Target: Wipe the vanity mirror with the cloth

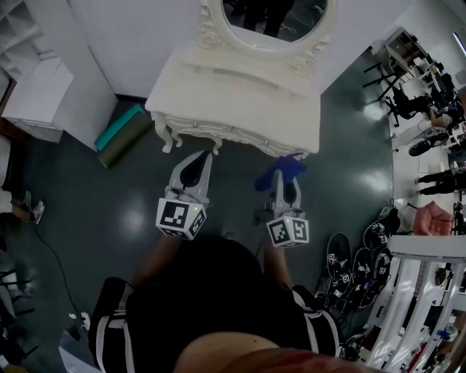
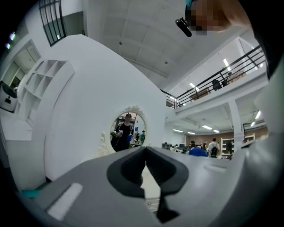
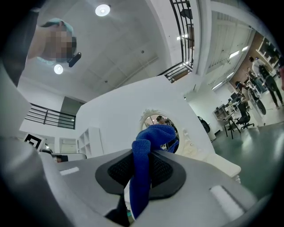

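You stand on a dark, glossy floor (image 1: 109,204) in front of a white carved vanity, holding both grippers out low toward its front edge.

Your right gripper (image 1: 282,183) has its fingers pinching a blue cloth (image 1: 285,169). In the right gripper view, the right gripper (image 3: 144,156) clamps the cloth (image 3: 153,137) between its dark pads. One bunched end rises above the fingertips and the other end hangs down below them. From above, the cloth sits just in front of the right front edge of the tabletop (image 1: 233,95), well apart from the glass.

Your left gripper (image 1: 198,166) is empty. In its own view, the left gripper (image 2: 145,153) has its fingers pressed together at the tips, with nothing between them.

The vanity mirror (image 1: 273,18) is oval, in an ornate white frame, and stands upright at the back of the tabletop against a white wall. The left gripper view shows the mirror (image 2: 128,133) straight ahead, reflecting a person in dark clothes. In the right gripper view the mirror (image 3: 156,119) is partly hidden behind the raised cloth.
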Action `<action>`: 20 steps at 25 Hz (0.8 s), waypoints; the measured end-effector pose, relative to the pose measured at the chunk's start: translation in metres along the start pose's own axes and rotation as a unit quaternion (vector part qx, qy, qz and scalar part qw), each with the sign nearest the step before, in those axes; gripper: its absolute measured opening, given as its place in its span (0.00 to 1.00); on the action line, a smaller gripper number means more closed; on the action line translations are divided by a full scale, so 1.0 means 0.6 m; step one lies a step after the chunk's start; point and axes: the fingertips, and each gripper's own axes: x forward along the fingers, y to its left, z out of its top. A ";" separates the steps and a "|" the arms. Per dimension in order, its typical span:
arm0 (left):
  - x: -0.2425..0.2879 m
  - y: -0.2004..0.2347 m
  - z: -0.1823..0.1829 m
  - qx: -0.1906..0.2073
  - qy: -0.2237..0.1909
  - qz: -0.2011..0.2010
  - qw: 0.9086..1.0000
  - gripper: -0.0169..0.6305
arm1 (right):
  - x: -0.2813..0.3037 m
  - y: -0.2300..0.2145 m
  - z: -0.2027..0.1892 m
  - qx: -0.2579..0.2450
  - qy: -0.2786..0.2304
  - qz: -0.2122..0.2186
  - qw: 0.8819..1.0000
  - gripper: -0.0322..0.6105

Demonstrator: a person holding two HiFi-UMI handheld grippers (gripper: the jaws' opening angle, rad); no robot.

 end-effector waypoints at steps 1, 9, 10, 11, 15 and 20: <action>-0.001 0.008 0.002 -0.001 0.000 0.002 1.000 0.04 | 0.003 0.002 -0.002 0.001 -0.002 -0.001 1.000 0.16; -0.010 0.065 0.021 0.056 0.000 -0.001 0.998 0.04 | 0.041 0.062 -0.015 -0.007 -0.007 -0.016 1.000 0.16; -0.011 0.069 0.022 0.051 0.001 -0.008 0.999 0.04 | 0.042 0.069 -0.019 -0.008 -0.009 -0.020 1.000 0.16; -0.014 0.074 0.022 0.047 0.003 -0.015 0.999 0.04 | 0.042 0.075 -0.022 -0.010 -0.010 -0.025 1.000 0.16; -0.020 0.099 0.012 0.051 0.009 -0.031 0.998 0.04 | 0.046 0.101 -0.044 -0.008 -0.013 -0.040 0.999 0.16; -0.010 0.115 -0.001 0.040 0.011 -0.046 0.998 0.04 | 0.052 0.111 -0.055 -0.013 -0.006 -0.048 0.999 0.16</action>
